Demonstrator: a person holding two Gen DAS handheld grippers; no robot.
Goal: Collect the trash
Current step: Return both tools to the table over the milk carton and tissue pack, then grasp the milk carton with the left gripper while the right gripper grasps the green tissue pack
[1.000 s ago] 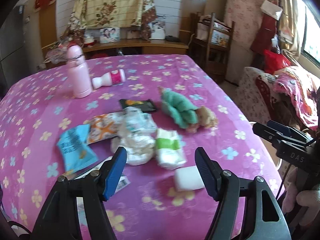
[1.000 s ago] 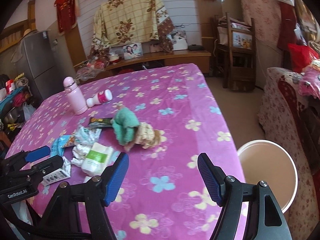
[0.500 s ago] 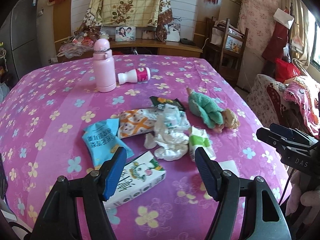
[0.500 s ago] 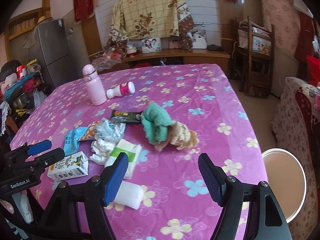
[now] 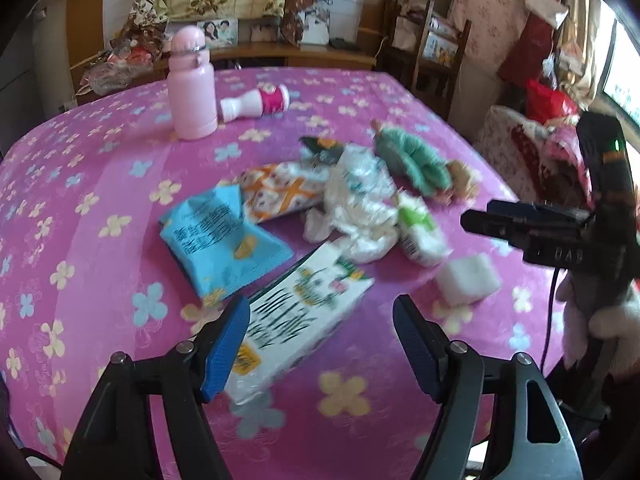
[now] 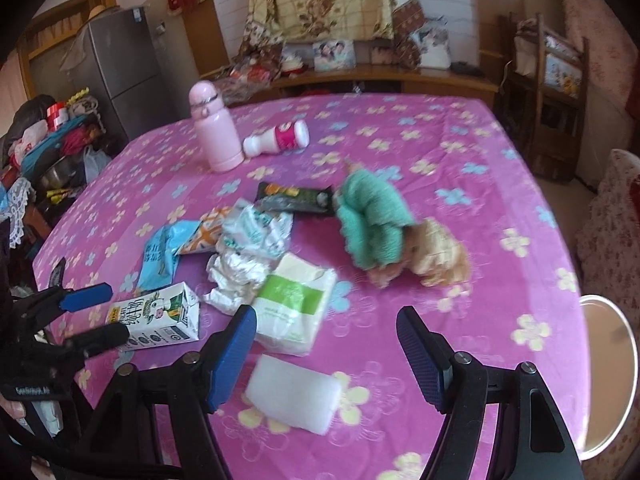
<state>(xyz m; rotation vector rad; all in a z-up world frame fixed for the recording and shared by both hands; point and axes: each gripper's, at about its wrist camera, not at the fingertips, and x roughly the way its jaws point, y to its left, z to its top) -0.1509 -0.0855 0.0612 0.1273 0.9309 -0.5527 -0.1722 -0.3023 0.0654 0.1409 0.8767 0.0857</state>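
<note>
Trash lies in a heap mid-table: a milk carton (image 5: 298,318) (image 6: 158,318), a blue snack bag (image 5: 222,242), an orange-patterned wrapper (image 5: 280,192), crumpled plastic (image 5: 360,208), a green-banded tissue pack (image 6: 294,300), a white foam block (image 6: 294,398) (image 5: 468,280) and a black wrapper (image 6: 296,196). My left gripper (image 5: 320,346) is open just above the carton's near end. My right gripper (image 6: 326,356) is open above the foam block. A round bin (image 6: 608,376) stands on the floor at the table's right.
A pink bottle (image 5: 192,84) stands at the back with a small white-and-pink bottle (image 5: 258,104) lying beside it. A doll in a green dress (image 6: 384,236) lies right of the heap. A sofa (image 5: 532,148) is at the right; a fridge (image 6: 116,76) at the back left.
Both grippers have moved forward and lower toward the heap. The carton now sits between my left fingers' line; the foam block lies under my right gripper. Nothing has been picked up.
</note>
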